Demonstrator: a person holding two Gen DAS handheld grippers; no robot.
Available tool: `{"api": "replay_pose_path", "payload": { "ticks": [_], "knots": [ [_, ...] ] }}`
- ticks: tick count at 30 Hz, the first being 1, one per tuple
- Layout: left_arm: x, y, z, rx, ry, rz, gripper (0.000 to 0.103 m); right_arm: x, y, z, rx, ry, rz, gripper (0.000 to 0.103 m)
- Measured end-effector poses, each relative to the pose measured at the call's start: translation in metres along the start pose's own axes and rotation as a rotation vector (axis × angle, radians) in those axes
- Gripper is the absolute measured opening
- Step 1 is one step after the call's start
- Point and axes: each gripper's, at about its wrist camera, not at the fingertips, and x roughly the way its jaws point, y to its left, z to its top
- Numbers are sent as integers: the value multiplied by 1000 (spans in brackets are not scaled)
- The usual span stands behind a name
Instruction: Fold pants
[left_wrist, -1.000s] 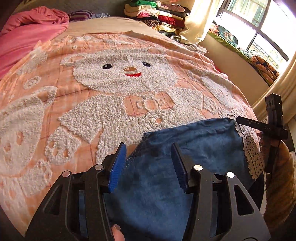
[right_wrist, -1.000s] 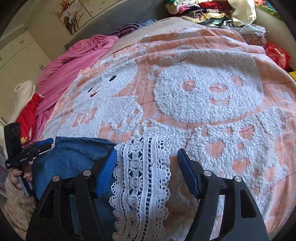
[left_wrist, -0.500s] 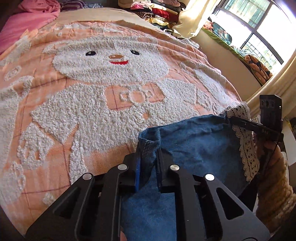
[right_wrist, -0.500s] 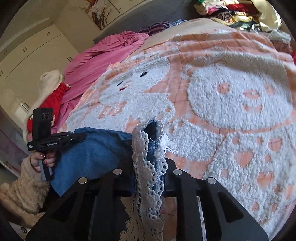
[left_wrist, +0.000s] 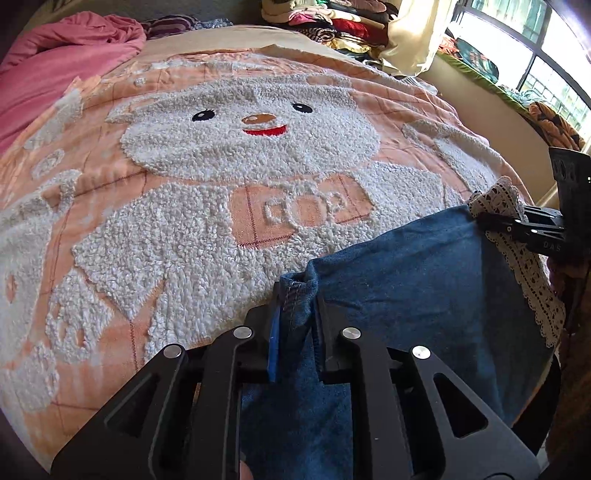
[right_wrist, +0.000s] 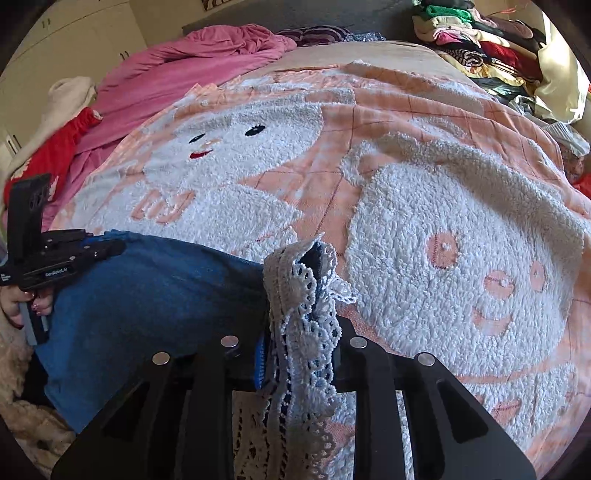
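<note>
Blue denim pants (left_wrist: 406, 277) with a white lace hem (left_wrist: 524, 273) lie at the near edge of a peach blanket (left_wrist: 221, 166) with white fleecy bears. My left gripper (left_wrist: 295, 295) pinches a bunched denim corner; its jaws are opening slightly with the cloth still pressed between the pads. My right gripper (right_wrist: 301, 317) clamps the lace hem (right_wrist: 295, 288), its jaws also easing open a little around it. The denim (right_wrist: 147, 295) is stretched between the two. Each view shows the other gripper: the right one (left_wrist: 491, 221) and the left one (right_wrist: 107, 247).
A pink quilt (right_wrist: 203, 62) is heaped at the bed's far left, with a red garment (right_wrist: 48, 158) beside it. Stacked clothes (left_wrist: 332, 22) sit at the head of the bed. A window (left_wrist: 535, 55) and its sill run along the right. A hand (right_wrist: 14, 302) holds the left gripper's handle.
Both grippers went from wide open to closed on the pants: the left on the denim corner, the right on the lace hem. Both edges have since been lifted and bunched, and the right gripper has rolled.
</note>
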Motion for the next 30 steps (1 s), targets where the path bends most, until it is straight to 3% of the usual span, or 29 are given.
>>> {"api": "replay_pose_path", "payload": {
  "ticks": [3,6,9,11,14,16,19,30],
  "knots": [
    [1,5,-1,-28,-14,-21,11,-5,-2,1,12,-14,-25,32],
    [-1,7,-1,-57,-20,-28,12,-13,0,-2,8,-36,-76,48],
    [-8,2,-2,-50,-32,3,14,-23,-3,-5,50,-73,-70,53],
    [-14,0,-3,-46,-46,17,28,-31,-4,-7,79,-98,-79,58],
    [-27,0,-6,-58,-71,11,31,-48,-1,-11,93,-133,-75,62],
    [-38,1,-8,-76,-91,12,33,-62,2,-13,91,-161,-83,70],
    [-58,2,-13,-94,-131,16,42,-80,8,-18,93,-191,-79,71],
    [-120,-2,-43,-109,-204,46,52,-109,25,-52,150,-219,0,71]
  ]
}}
